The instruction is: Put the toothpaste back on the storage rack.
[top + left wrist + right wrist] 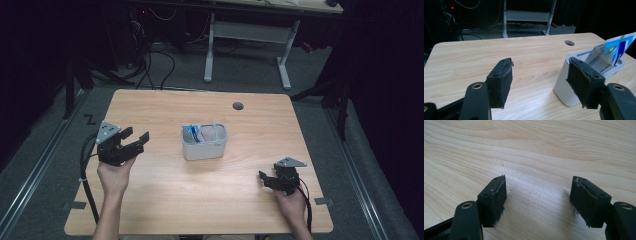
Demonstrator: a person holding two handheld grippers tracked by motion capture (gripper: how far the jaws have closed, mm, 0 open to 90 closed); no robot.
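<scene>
Left gripper (136, 140): jaws wide, nothing between; at 9 o'clock of the bin.
White rounded plastic bin (204, 148): table centre, holding blue-white packets (192, 133).
Right gripper (265, 178): jaws wide, nothing between; at 4 o'clock of the bin, over light wooden table (165, 200).

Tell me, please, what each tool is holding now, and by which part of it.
Nothing is held. The left tool stands open beside the white plastic container; the right tool is open over the wooden table.
</scene>
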